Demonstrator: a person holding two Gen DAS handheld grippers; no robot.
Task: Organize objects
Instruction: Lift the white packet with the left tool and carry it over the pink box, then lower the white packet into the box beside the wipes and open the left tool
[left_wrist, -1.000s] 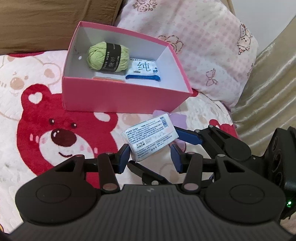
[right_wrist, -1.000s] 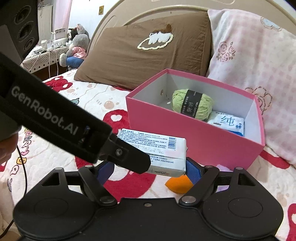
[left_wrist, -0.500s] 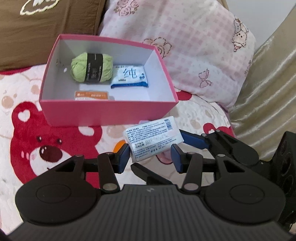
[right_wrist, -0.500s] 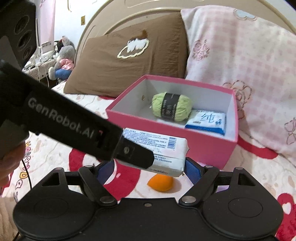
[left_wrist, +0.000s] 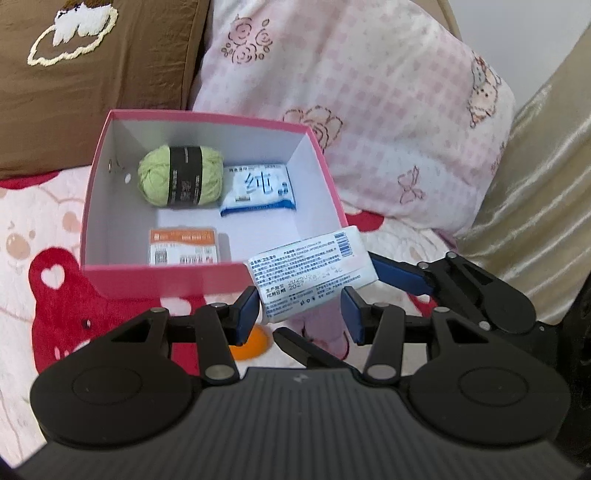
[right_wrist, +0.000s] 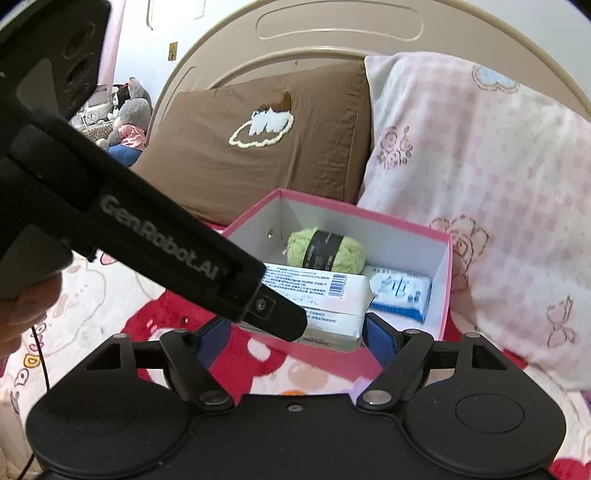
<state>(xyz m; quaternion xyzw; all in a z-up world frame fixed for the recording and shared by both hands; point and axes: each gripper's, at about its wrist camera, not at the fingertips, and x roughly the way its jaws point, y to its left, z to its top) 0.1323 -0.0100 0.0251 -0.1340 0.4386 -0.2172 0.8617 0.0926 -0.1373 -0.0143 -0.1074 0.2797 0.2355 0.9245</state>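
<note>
A white pack of wipes (left_wrist: 310, 277) with a printed label hangs in the air over the near right corner of the pink box (left_wrist: 166, 277). My left gripper (left_wrist: 297, 314) is shut on the pack across its width. My right gripper (right_wrist: 295, 332) spans the same pack (right_wrist: 325, 295) end to end. Its jaws are closing and its blue pads press on the pack's ends. One left-gripper finger (right_wrist: 273, 310) crosses the front of the pack in the right wrist view. Inside the box lie a green yarn ball (left_wrist: 181, 181), a blue and white tissue pack (left_wrist: 258, 188) and an orange-labelled case (left_wrist: 183, 245).
The box stands on a bear-print blanket (left_wrist: 55, 295). An orange round object (left_wrist: 253, 347) lies on the blanket under my left gripper. A brown pillow (right_wrist: 258, 147) and a pink checked pillow (right_wrist: 480, 184) lean behind the box, against the headboard (right_wrist: 332, 29).
Both grippers have risen and moved toward the pink box, carrying the wipes pack together. The pack now overlaps the box's near rim, and more of the box floor shows.
</note>
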